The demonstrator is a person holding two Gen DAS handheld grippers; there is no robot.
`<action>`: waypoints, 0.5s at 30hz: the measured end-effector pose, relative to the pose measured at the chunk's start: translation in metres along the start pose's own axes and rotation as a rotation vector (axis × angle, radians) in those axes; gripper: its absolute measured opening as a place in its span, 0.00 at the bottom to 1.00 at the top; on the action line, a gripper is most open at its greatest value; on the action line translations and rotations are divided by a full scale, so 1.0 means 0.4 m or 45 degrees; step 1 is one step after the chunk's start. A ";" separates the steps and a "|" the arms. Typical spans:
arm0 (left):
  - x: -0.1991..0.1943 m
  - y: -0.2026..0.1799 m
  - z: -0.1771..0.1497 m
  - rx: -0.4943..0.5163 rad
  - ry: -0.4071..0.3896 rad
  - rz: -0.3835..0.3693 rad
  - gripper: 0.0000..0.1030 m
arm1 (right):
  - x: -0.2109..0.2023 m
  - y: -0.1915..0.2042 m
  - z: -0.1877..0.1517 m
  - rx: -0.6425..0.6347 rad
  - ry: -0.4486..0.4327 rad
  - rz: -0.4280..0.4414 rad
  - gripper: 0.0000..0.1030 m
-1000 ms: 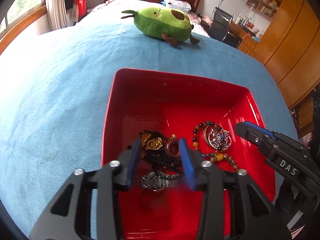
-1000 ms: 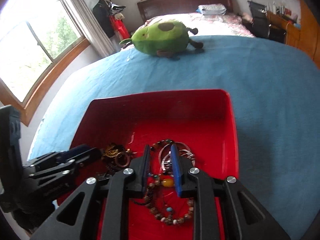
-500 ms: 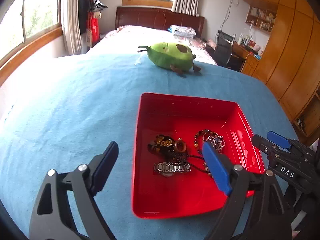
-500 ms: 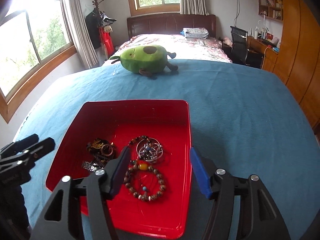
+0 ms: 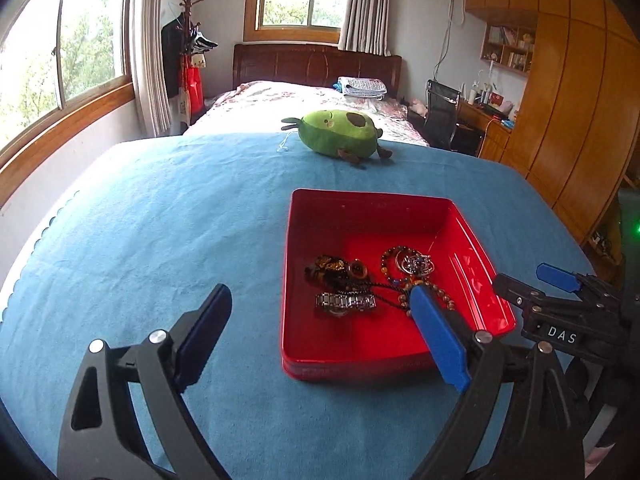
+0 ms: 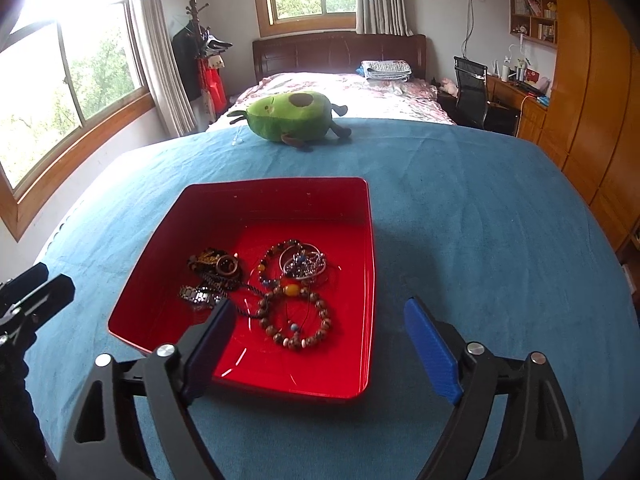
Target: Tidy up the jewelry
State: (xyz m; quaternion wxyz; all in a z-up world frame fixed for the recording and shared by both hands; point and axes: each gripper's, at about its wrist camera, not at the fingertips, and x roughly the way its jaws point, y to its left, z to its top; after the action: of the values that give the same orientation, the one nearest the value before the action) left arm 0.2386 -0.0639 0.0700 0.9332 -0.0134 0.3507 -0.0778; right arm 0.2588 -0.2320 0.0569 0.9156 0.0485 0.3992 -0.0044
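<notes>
Red tray (image 6: pixel 370 240) on the blue-covered tabletop (image 6: pixel 480 220). Inside, toward the near half: metal-link watch (image 6: pixel 198 295), dark cord necklace with gold pendant (image 6: pixel 210 261), silver bangles (image 6: pixel 302 264), brown bead bracelet (image 6: pixel 298 320), all loosely heaped and partly overlapping. Left gripper (image 5: pixel 316 336) near the tray's front left corner, jaws opening, wide apart, nothing between them. Right gripper (image 6: pixel 320 352) over the tray's front right corner, jaws opening, likewise wide and empty. Green avocado plush (image 5: pixel 340 133) at the far edge.
</notes>
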 end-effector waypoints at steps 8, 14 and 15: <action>-0.026 -0.003 -0.028 0.018 -0.018 0.013 0.92 | -0.036 0.002 -0.023 0.014 0.002 0.005 0.96; -0.024 -0.001 -0.051 0.038 0.012 0.043 0.97 | -0.047 0.015 -0.044 0.003 0.030 0.013 0.96; -0.020 -0.001 -0.055 0.043 0.033 0.044 0.97 | -0.048 0.017 -0.048 0.001 0.036 0.010 0.96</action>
State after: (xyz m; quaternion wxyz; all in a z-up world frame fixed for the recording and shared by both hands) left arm 0.2179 -0.0625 0.0586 0.9298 0.0095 0.3615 -0.0677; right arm 0.2321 -0.2240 0.0585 0.9098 0.0506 0.4119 -0.0004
